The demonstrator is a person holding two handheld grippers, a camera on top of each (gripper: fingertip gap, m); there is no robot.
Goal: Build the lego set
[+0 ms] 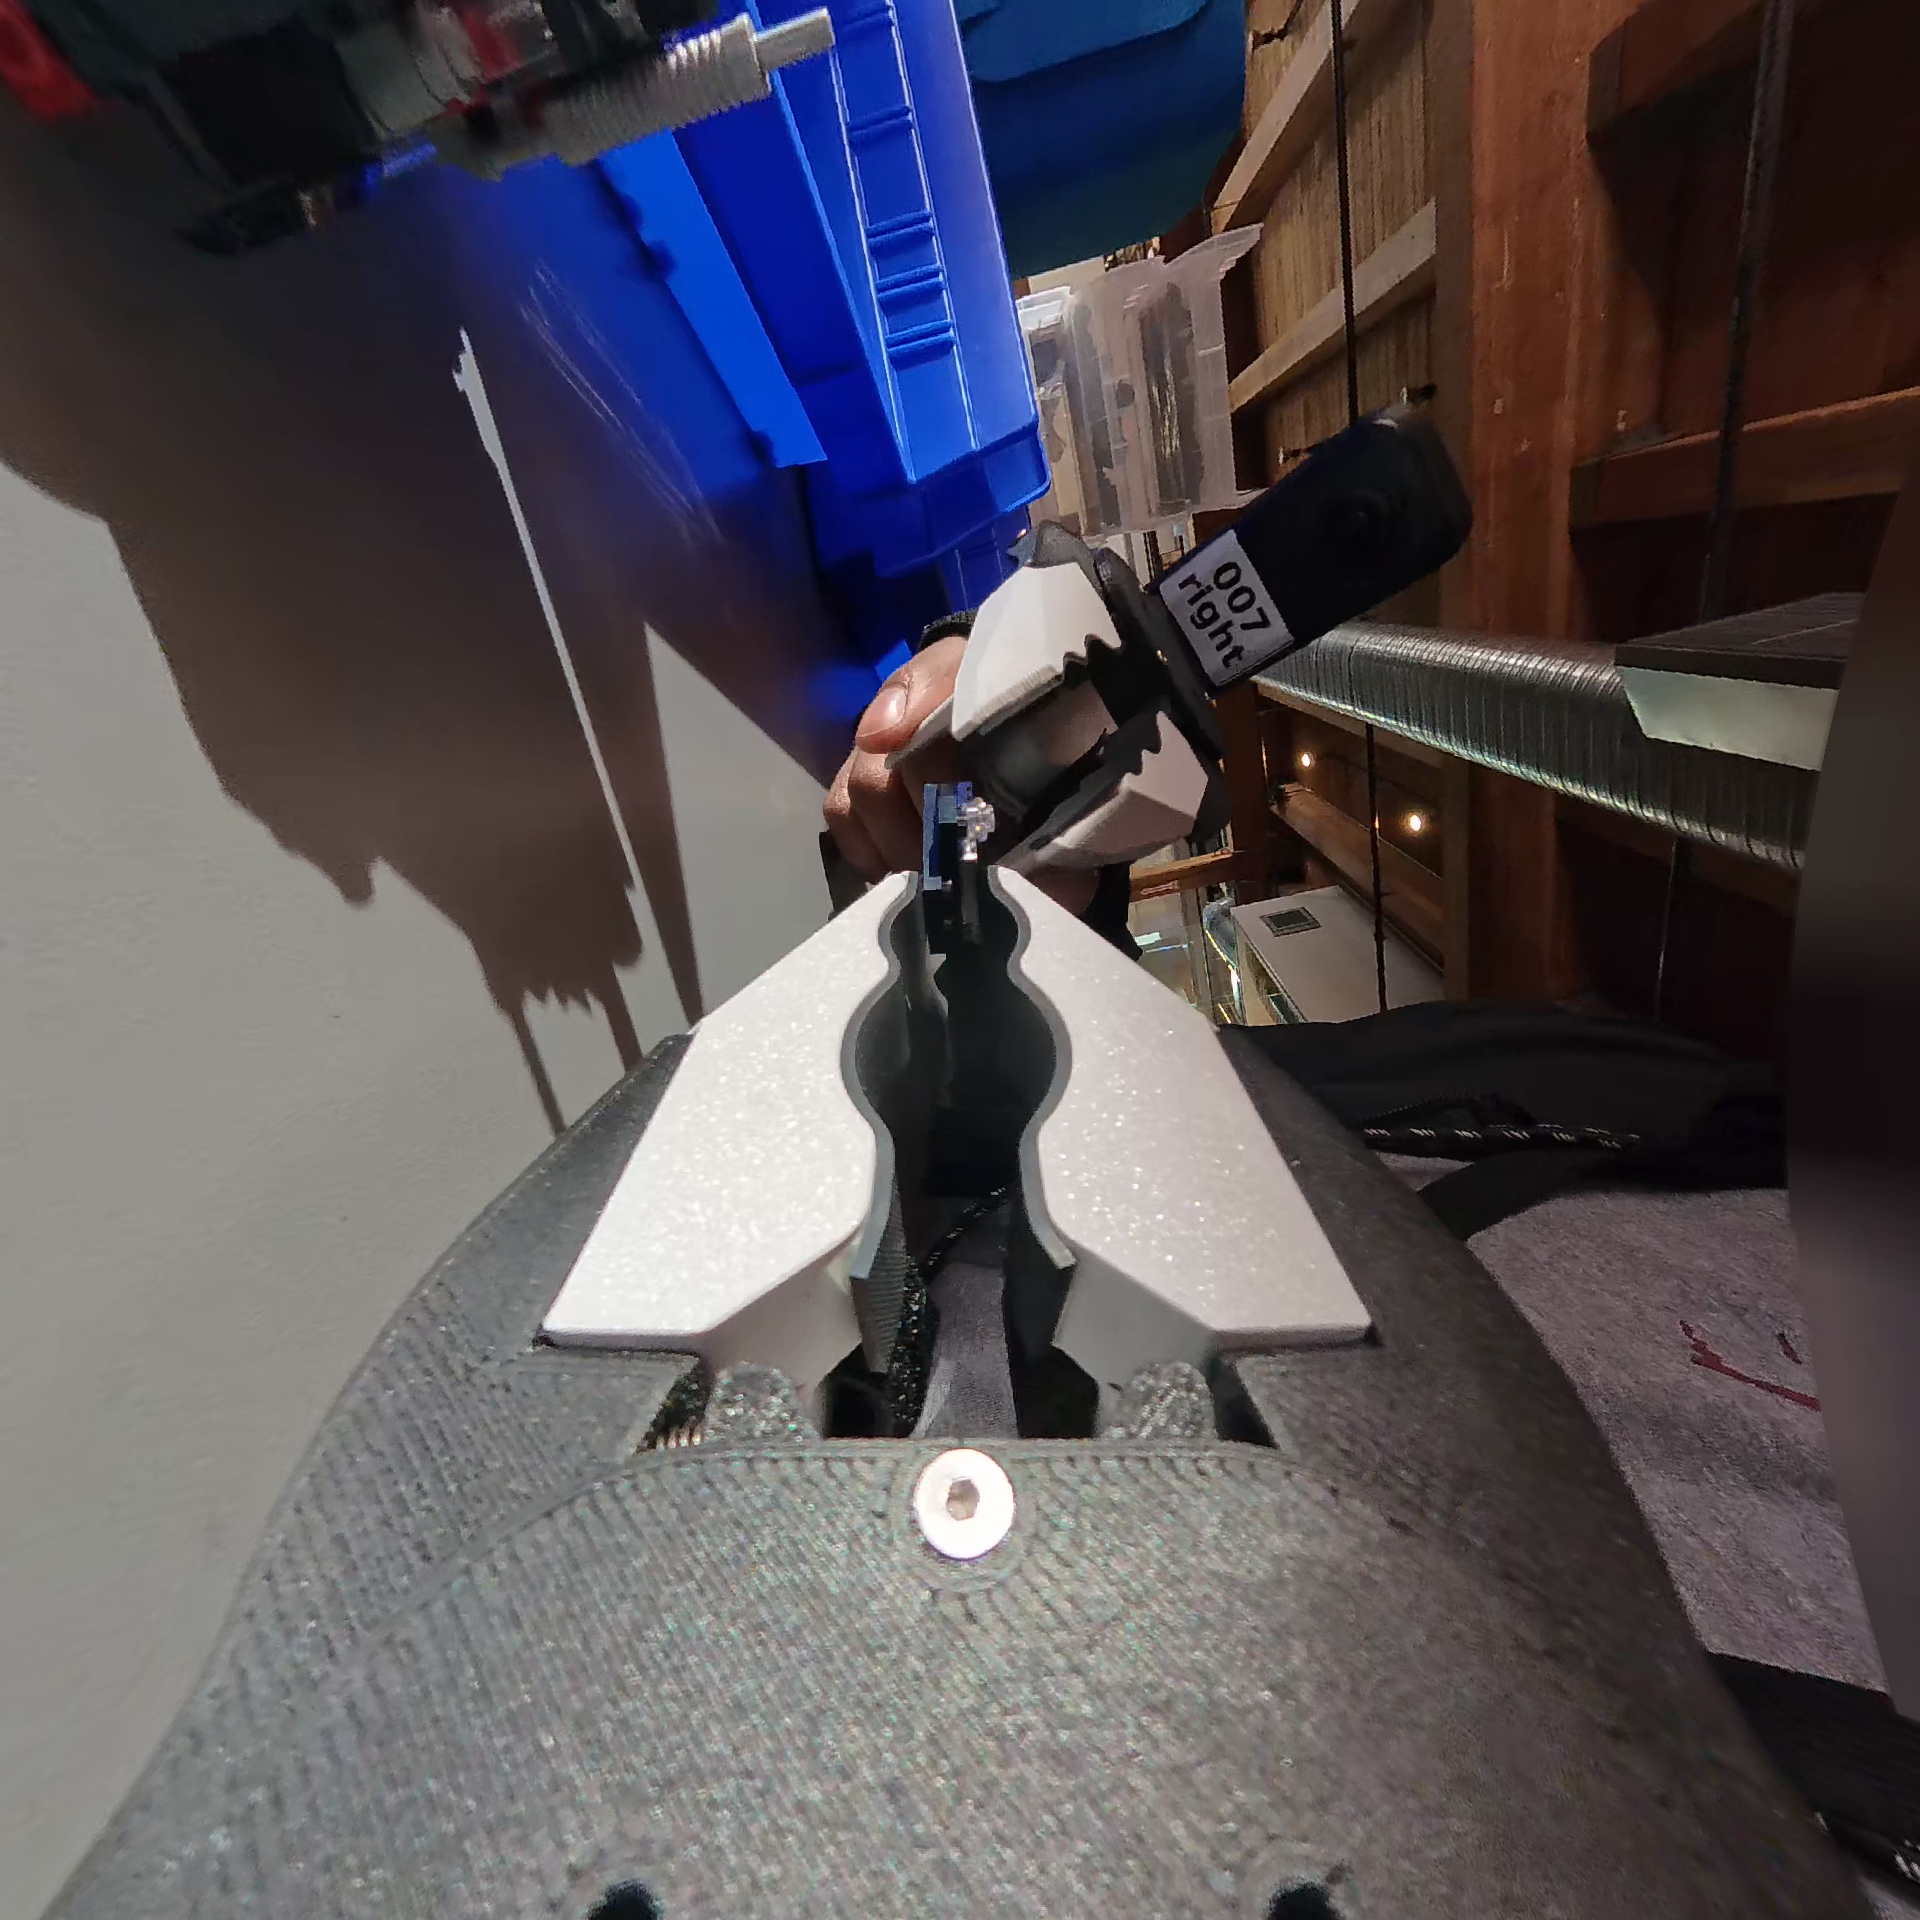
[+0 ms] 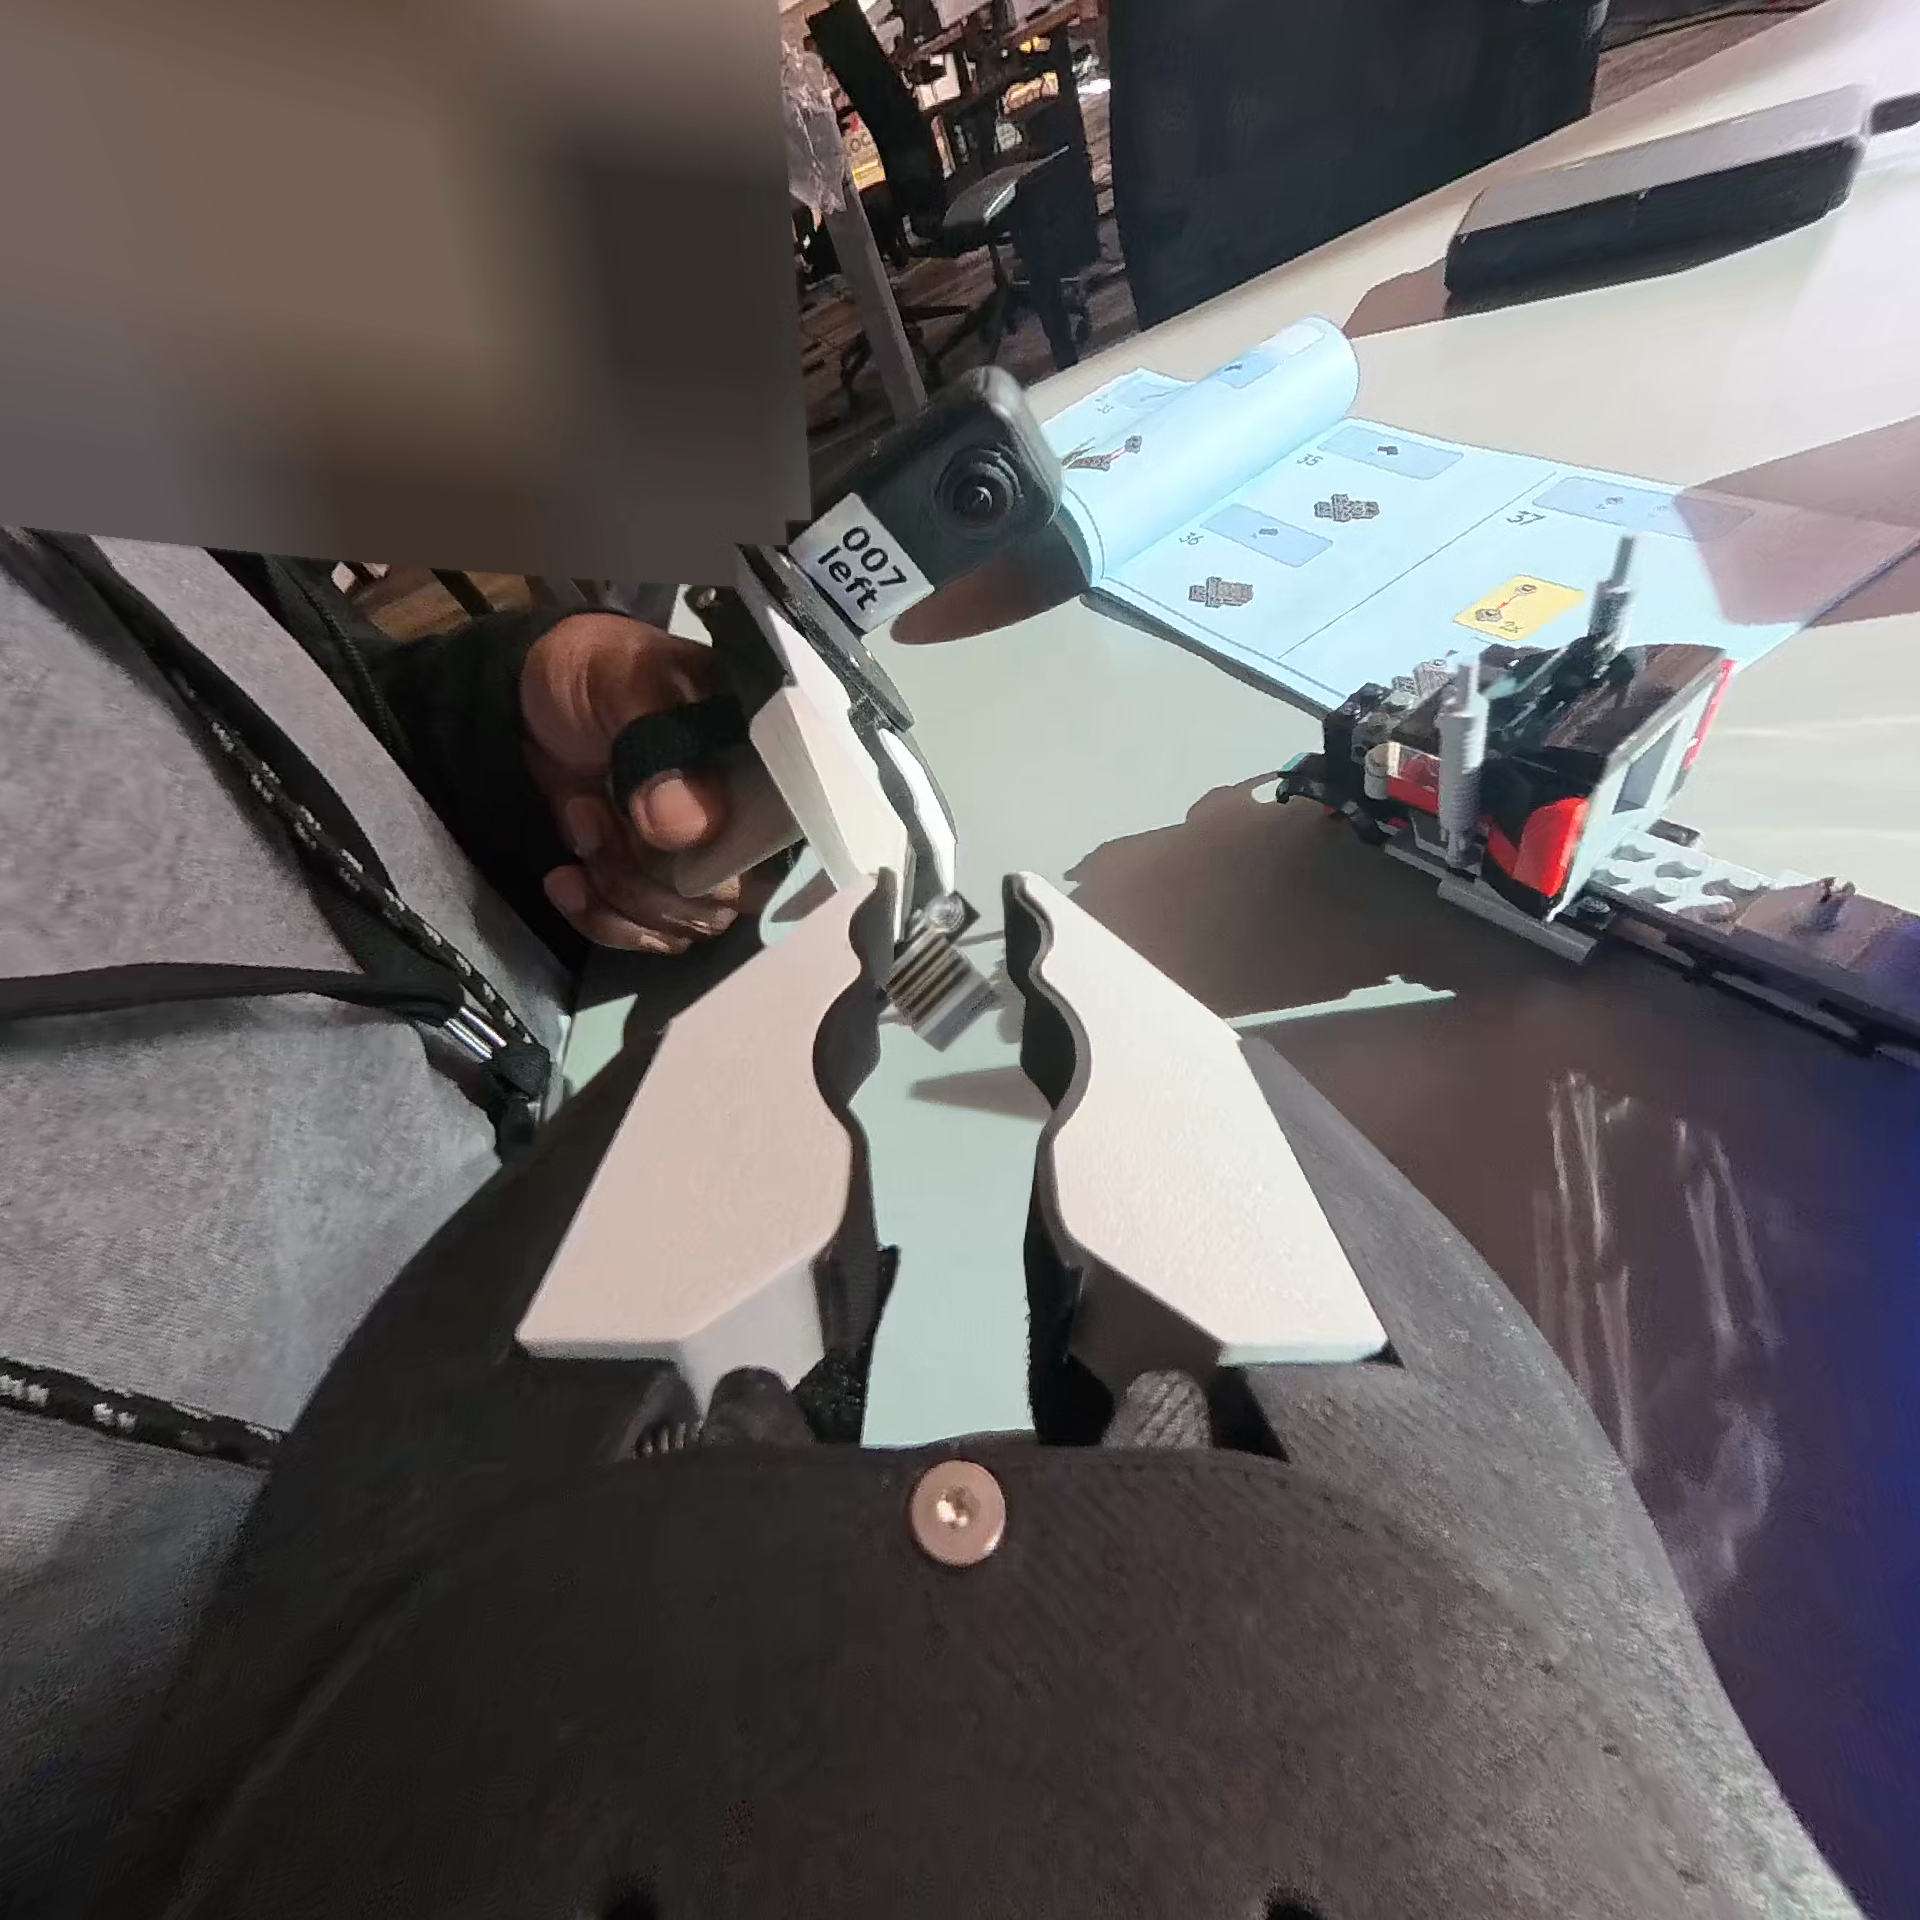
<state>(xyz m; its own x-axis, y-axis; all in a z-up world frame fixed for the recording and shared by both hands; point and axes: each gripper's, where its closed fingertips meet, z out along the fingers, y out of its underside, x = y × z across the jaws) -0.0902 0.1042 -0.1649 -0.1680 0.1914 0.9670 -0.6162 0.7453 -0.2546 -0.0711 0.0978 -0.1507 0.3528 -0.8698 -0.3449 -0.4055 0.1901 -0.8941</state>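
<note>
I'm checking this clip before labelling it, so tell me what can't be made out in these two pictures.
- Small lego assembly, left wrist view: tiny, its lower part hidden between the left tongs.
- Same assembly, right wrist view: partly behind the right tongs; whether they touch it is unclear.
- Lego model, right wrist view: far side hidden.
- Instruction booklet: corner in shadow.
- Blue bin, left wrist view: cut off by the top edge.

The left gripper [image 1: 951, 883] has its white fingers [image 1: 790, 1039] drawn nearly together, pinched at the tips on a small part. From it, the right gripper [image 1: 1013, 831] sits at about one o'clock, its tips just beside the left's, jaws parted. A bare hand [image 1: 878, 769] grips the right handle. In the right wrist view, the right gripper's [image 2: 940, 899] fingers [image 2: 1132, 1101] stand apart, and the left hand [image 2: 623, 769] clasps its handle at ten o'clock.
</note>
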